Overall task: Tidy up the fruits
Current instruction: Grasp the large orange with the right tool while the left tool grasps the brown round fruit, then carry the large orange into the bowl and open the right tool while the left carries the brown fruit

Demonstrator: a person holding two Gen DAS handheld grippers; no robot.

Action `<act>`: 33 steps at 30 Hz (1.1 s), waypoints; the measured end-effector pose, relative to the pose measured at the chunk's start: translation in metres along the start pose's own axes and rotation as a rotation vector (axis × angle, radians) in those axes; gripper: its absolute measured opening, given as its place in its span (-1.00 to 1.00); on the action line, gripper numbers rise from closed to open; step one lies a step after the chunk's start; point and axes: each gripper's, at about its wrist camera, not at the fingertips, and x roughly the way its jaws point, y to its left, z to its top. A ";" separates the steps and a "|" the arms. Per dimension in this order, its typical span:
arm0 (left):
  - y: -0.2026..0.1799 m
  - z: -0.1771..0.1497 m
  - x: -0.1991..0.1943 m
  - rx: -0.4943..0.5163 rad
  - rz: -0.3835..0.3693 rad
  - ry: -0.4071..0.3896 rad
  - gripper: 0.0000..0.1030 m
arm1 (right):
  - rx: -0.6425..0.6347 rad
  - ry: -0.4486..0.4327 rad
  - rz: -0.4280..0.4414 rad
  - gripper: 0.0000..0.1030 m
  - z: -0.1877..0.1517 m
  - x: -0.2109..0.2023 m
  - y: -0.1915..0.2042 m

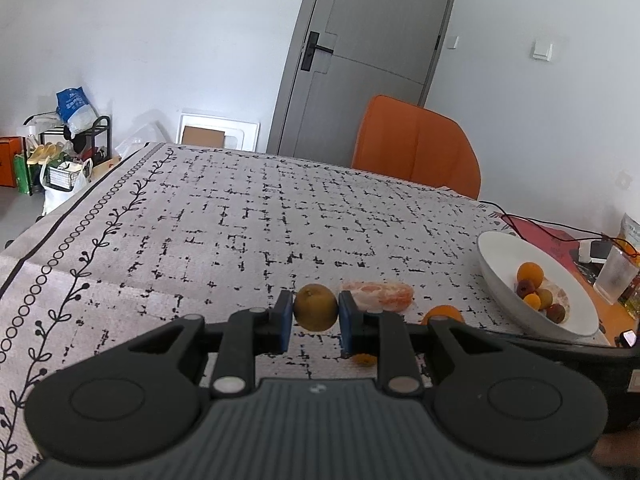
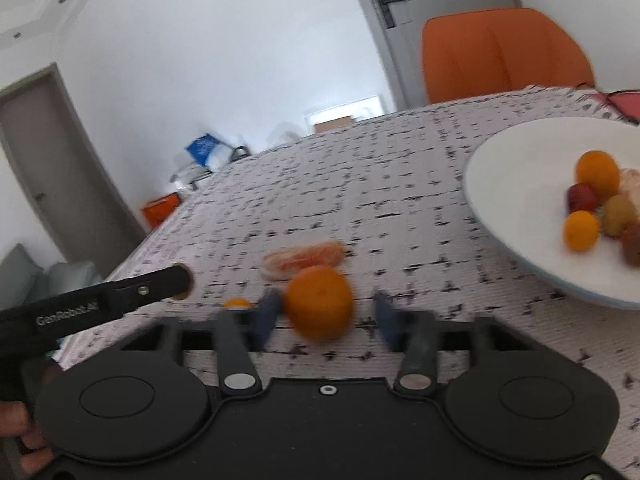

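Observation:
My left gripper (image 1: 315, 312) is shut on a round brownish-green fruit (image 1: 315, 305), its blue pads pressing both sides just above the patterned tablecloth. Behind it lie a peeled citrus piece (image 1: 378, 295) and an orange (image 1: 442, 314); a small orange fruit (image 1: 364, 359) sits below the right finger. In the blurred right wrist view, the orange (image 2: 320, 302) lies between the blue pads of my right gripper (image 2: 326, 318). The left pad is close to it and the right pad stands clearly apart. The white bowl (image 2: 516, 184) at the right holds several fruits.
An orange chair (image 1: 416, 144) stands at the table's far edge. Beyond the bowl (image 1: 496, 256) are a drinking glass (image 1: 614, 280), a red mat and thin cables. The left gripper's body (image 2: 120, 296) reaches in from the left, held by a hand (image 2: 16, 432).

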 end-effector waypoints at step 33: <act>-0.063 0.015 0.014 0.084 -0.101 -0.025 -0.56 | 0.112 -0.218 -0.117 -0.28 0.021 -0.068 -0.060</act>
